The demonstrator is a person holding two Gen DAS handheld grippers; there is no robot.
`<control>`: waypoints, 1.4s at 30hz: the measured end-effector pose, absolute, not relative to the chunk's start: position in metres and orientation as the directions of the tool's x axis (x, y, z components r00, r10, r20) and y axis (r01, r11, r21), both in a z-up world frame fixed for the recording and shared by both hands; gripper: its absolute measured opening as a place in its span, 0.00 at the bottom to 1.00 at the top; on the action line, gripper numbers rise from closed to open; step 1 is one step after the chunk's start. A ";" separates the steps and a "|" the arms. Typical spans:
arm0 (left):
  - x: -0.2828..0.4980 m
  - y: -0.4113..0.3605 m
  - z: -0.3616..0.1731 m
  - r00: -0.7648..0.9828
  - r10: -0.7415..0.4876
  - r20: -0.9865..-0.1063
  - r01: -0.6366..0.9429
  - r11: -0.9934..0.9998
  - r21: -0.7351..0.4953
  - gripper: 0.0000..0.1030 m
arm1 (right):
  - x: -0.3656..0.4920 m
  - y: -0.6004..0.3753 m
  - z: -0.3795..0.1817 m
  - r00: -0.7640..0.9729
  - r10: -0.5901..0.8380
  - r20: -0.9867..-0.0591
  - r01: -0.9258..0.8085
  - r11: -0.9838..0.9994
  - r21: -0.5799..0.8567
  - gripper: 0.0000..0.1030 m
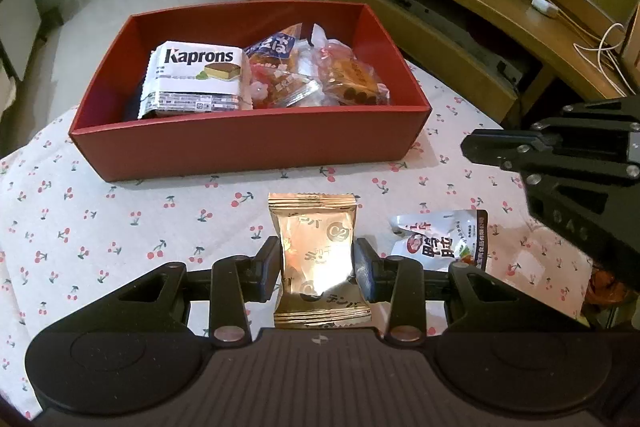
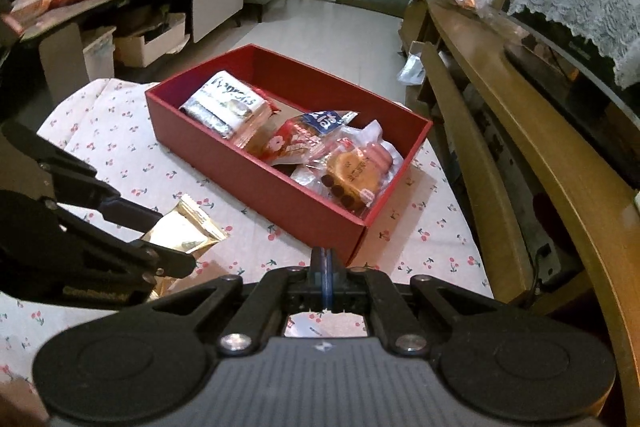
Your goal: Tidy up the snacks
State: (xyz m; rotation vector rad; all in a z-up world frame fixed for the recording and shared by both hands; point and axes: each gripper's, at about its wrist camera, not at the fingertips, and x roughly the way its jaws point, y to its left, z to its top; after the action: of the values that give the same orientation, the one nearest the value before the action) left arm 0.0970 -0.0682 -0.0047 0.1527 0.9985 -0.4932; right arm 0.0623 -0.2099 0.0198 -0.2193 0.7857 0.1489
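With the left gripper (image 1: 316, 269) clamped on the gold packet (image 1: 318, 259) just short of the red box (image 1: 248, 143), lift it clear of the near wall before lowering inside, while the right gripper (image 2: 322, 279), closed on nothing, keeps aside

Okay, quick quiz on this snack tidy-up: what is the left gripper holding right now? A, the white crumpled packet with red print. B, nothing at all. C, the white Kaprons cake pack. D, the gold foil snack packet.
D: the left gripper has its pads pressed on both sides of the gold foil snack packet, while the Kaprons pack lies in the red box.
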 end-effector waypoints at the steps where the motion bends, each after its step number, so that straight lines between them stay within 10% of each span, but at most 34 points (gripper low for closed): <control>1: 0.097 -0.068 -0.005 0.439 -0.327 -0.837 0.464 0.880 -0.101 0.46 | 0.064 -0.213 0.019 0.686 0.073 -0.724 -0.226 0.967 -0.117 0.23; 5: 0.096 -0.067 -0.008 0.429 -0.329 -0.841 0.469 0.877 -0.104 0.46 | 0.075 -0.227 0.005 0.590 0.215 -0.778 -0.315 0.949 0.023 0.26; 9: 0.097 -0.066 -0.013 0.417 -0.324 -0.849 0.466 0.878 -0.107 0.46 | 0.092 -0.233 -0.015 0.505 0.213 -0.837 -0.300 0.952 0.061 0.70; 28: 0.094 -0.053 -0.016 0.391 -0.304 -0.869 0.480 0.873 -0.089 0.45 | 0.092 -0.183 -0.050 0.387 0.195 -0.901 -0.586 0.807 -0.077 0.71; 42: 0.089 -0.060 -0.017 0.393 -0.289 -0.873 0.496 0.866 -0.063 0.47 | 0.076 -0.191 -0.033 0.487 0.141 -0.862 -0.436 0.895 -0.100 0.44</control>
State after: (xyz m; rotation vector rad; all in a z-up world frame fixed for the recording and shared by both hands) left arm 0.0886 -0.0604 -0.0174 0.2216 1.0555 -0.5034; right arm 0.0765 -0.1907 -0.0334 -0.3254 1.0052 0.3580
